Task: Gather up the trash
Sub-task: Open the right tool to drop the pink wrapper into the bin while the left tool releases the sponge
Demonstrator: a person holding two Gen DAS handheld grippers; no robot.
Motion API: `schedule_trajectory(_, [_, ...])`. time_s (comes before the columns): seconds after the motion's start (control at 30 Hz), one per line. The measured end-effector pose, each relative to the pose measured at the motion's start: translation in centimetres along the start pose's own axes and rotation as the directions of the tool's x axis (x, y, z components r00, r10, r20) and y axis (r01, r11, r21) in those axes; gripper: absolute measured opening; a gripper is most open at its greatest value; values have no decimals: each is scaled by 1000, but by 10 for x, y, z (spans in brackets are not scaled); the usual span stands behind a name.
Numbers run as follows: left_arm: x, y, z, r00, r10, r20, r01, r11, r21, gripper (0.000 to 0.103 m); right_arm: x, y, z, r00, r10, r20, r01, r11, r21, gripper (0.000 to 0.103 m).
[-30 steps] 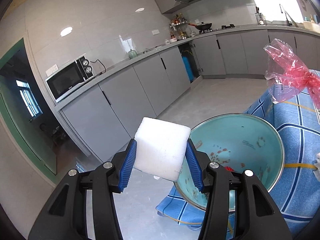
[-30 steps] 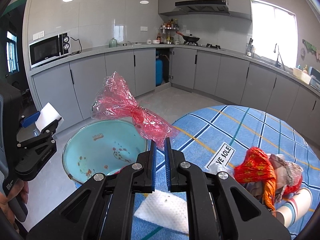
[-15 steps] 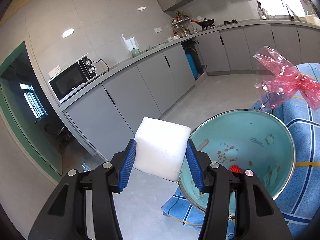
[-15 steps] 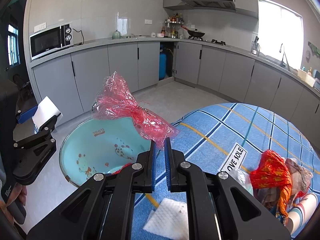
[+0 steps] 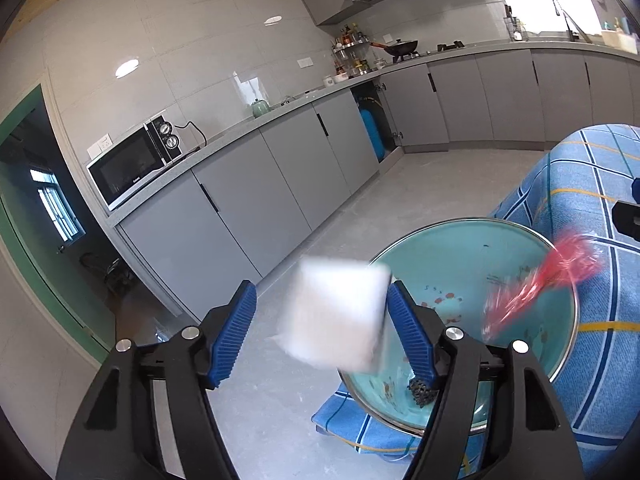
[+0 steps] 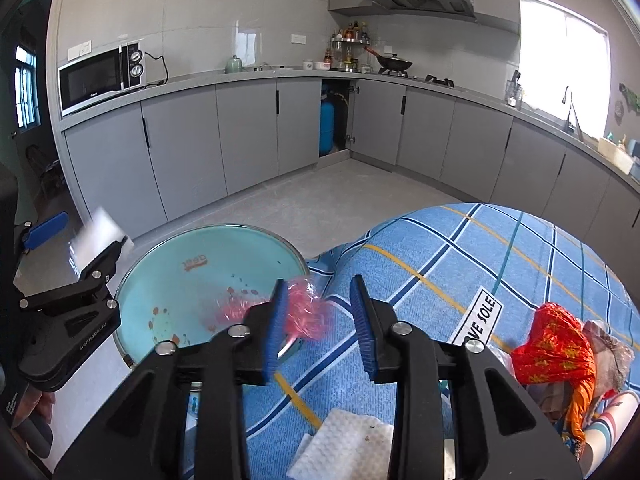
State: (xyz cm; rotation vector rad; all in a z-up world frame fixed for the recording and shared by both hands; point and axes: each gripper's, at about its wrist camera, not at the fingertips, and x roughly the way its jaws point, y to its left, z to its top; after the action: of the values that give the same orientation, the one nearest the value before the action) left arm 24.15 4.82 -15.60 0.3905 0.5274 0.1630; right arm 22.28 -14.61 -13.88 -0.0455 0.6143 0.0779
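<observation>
A teal metal basin stands at the edge of the blue checked tablecloth; it also shows in the right wrist view. My left gripper is open, and a white foam block is blurred and loose between its fingers, beside the basin's rim. My right gripper is open above the basin's near rim. A red plastic wrapper is blurred below its fingers and shows over the basin in the left wrist view.
On the cloth lie a white paper towel, a red-orange crumpled wrapper and a paper cup. A dark scrap lies in the basin. Grey kitchen cabinets and bare floor lie beyond.
Both grippers have opened. The white block has come loose from the left gripper, and the red wrapper has dropped from the right gripper towards the basin. Both are motion-blurred.
</observation>
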Motion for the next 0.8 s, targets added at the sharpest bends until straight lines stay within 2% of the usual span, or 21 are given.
schedule_trajectory(0.1, [-1,-1,-1,1000,5,0,-5,1000,-2,73,-3,-2,0,1000,-6,5,6,1000,8,34])
schedule_trajectory(0.5, [-6,0,-2,1000,10,1,-10,1000,15,78,-15,-3,-3,1000,-9,6,9,1000,13,39])
schedule_trajectory(0.7, [-15,-1,0,1000,12,13,-12,1000,25,79,-32,-7,-5,1000,-9,17,9,1000,18,42])
schedule_trajectory(0.8, [-24,-4,0,1000,10,28,-10,999,31,83,-43,-12,-6,1000,-15,27,15,1000,23,42])
